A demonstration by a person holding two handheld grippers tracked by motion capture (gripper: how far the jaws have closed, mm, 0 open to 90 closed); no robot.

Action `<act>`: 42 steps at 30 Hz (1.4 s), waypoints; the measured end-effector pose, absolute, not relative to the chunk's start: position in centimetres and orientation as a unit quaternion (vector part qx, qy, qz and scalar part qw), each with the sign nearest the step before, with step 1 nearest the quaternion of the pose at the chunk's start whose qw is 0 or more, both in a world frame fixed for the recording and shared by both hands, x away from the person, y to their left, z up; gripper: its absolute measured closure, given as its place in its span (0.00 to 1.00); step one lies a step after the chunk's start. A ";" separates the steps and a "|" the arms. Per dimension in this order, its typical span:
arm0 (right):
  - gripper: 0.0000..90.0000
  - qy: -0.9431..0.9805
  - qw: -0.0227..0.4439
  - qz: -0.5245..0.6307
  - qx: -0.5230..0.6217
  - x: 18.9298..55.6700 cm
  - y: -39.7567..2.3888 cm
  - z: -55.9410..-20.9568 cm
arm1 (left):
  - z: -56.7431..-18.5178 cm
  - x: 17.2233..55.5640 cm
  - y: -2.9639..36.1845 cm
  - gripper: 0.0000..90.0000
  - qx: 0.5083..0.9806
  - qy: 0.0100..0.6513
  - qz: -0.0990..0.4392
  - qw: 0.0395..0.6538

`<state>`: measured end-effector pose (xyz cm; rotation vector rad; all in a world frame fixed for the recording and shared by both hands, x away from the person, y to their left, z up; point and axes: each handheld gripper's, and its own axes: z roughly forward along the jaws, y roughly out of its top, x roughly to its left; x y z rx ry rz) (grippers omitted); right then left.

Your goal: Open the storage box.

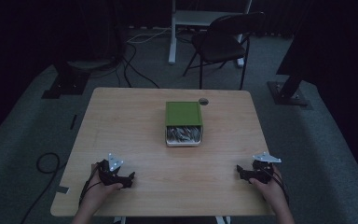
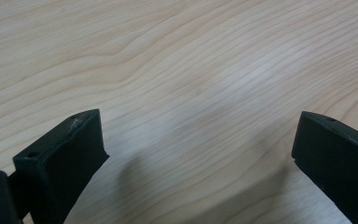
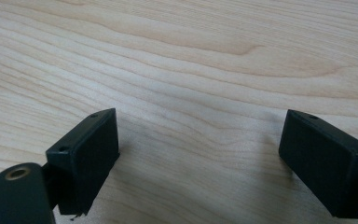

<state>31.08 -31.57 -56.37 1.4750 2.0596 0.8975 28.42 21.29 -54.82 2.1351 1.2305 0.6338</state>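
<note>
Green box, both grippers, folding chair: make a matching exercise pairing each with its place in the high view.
Things:
1. green box
2. left gripper
3. right gripper
4. folding chair

Places:
A. near right corner of the table
B. on the floor beyond the table
C. middle of the table
D. near left corner of the table

Pairs: 1-C, 2-D, 3-A, 4-B

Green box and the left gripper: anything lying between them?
Nothing: in the high view only bare wooden table separates the left gripper from the green box.
</note>
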 end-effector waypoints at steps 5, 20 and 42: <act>0.13 0.747 0.225 0.325 0.535 31.1 -31.6 -56.4 | -54.6 28.8 19.8 0.03 0.809 0.446 0.237 0.300; 0.13 0.746 0.224 0.326 0.536 31.1 -31.5 -56.4 | -53.7 29.9 15.1 0.03 0.835 0.375 0.255 0.313; 0.13 0.746 0.224 0.326 0.536 31.1 -31.6 -56.4 | -53.6 30.3 9.8 0.03 0.863 0.255 0.333 0.281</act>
